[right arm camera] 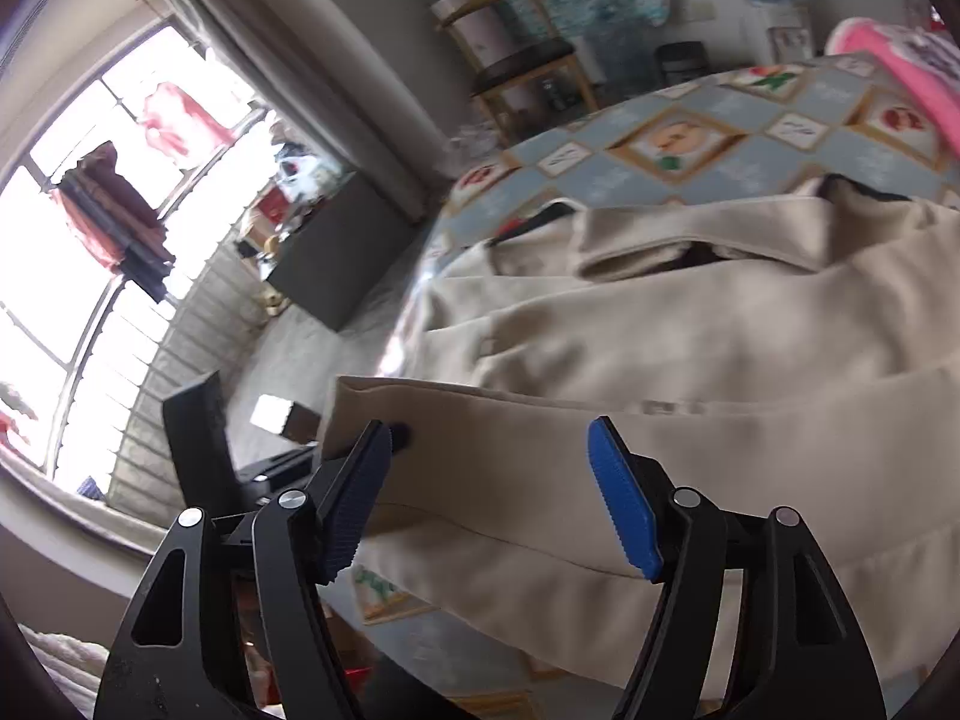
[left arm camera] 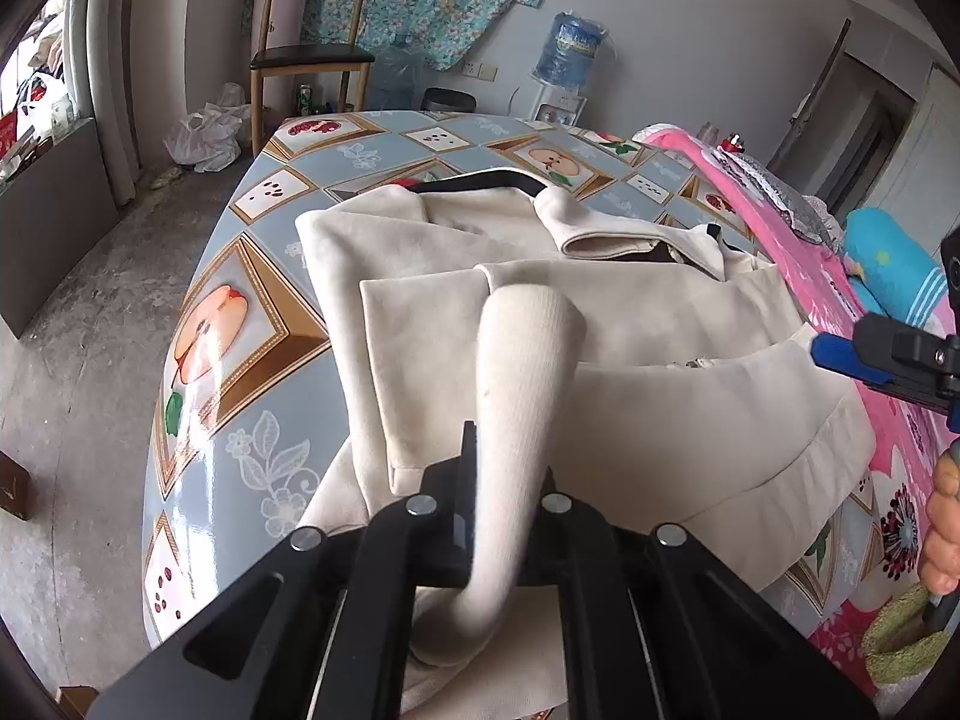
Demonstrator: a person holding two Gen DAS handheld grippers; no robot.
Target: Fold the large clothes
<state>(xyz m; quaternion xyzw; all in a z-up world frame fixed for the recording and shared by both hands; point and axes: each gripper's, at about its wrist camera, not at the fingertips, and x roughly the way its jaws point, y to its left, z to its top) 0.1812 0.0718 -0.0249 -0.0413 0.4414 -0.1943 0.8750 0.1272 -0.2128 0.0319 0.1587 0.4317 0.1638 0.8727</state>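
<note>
Now | left gripper (left arm camera: 501, 480) clamps cream garment's (left arm camera: 630, 324) sleeve cuff (left arm camera: 522, 360) | right gripper (right arm camera: 489, 492) wide, empty

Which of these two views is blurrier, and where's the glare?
Right wrist view: smeared throughout, window blown out white. Left wrist view: sharper, glare on the glossy tablecloth, only the ribbed cuff shut in the left gripper looks soft.

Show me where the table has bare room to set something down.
Bare tablecloth lies left of the cream garment, and a strip beyond its collar toward the chair. The middle is covered by the garment; the right edge is crowded by pink bedding.
</note>
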